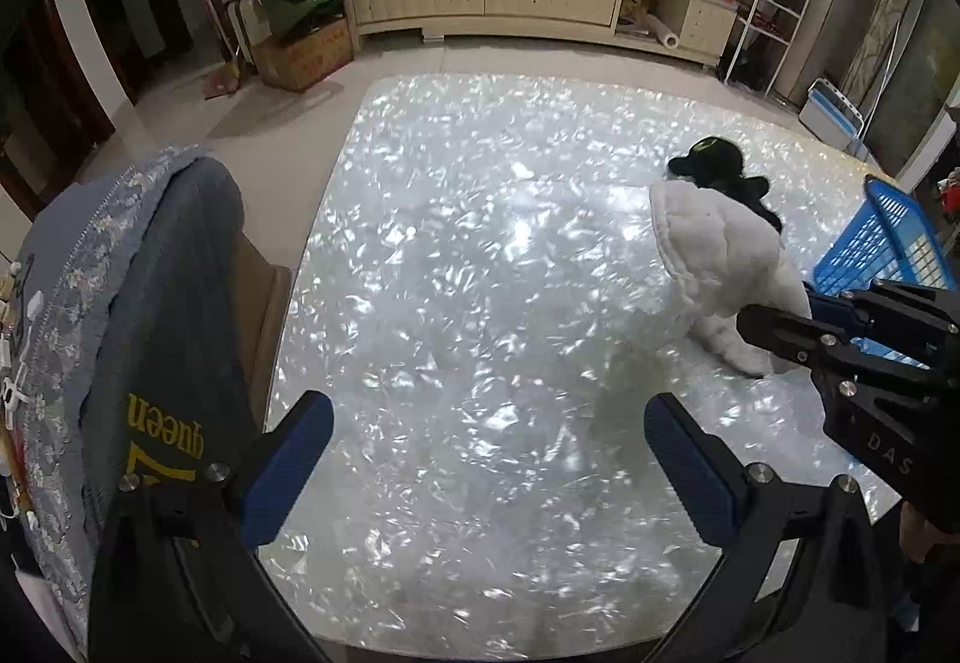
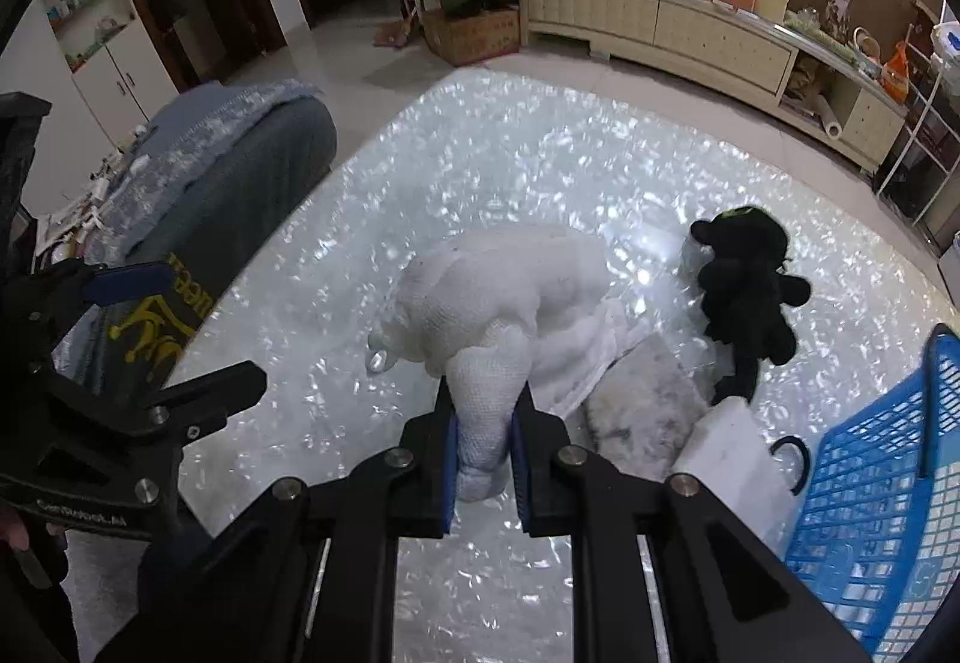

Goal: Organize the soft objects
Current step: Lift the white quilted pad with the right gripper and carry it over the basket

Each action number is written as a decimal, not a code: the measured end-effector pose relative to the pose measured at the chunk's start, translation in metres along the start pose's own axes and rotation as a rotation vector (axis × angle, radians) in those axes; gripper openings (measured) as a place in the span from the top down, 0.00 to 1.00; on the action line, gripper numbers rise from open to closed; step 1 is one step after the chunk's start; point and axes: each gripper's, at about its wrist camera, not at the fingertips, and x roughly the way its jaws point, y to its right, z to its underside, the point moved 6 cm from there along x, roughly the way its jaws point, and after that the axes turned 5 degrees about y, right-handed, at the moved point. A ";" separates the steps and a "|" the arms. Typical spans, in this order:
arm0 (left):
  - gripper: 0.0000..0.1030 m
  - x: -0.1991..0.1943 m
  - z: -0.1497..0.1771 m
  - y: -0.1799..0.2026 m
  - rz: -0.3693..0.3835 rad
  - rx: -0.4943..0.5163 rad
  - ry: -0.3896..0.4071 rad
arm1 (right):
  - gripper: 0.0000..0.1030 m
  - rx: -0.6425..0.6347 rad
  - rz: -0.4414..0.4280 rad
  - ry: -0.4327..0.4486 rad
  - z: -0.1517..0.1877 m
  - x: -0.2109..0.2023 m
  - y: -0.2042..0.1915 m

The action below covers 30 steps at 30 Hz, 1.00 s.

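The right gripper is clamped on a limb of the white plush, its blue pads pressing both sides of the netted fabric. The plush's body hangs from the grip over the shiny table, just left of a white towel and a grey furry piece lying on the tabletop. A black plush lies on the table to the right of the white one, with a white block near its lower end. A blue basket stands at the near right edge of the table.

The left gripper has its fingers wide apart with nothing between them, above bare tabletop to the left of the white plush. A chair draped in blue-grey cloth stands at the table's left side.
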 end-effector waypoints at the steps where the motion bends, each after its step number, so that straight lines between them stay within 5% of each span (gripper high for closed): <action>1: 0.00 -0.006 -0.002 0.005 0.001 0.002 0.008 | 0.87 0.001 -0.003 0.011 -0.002 -0.005 0.000; 16: 0.00 -0.049 -0.022 0.079 0.072 0.085 0.075 | 0.87 0.012 -0.002 0.169 -0.005 -0.095 0.034; 30: 0.00 -0.062 -0.033 0.161 0.139 0.209 0.116 | 0.87 0.111 0.114 0.256 0.021 -0.156 0.107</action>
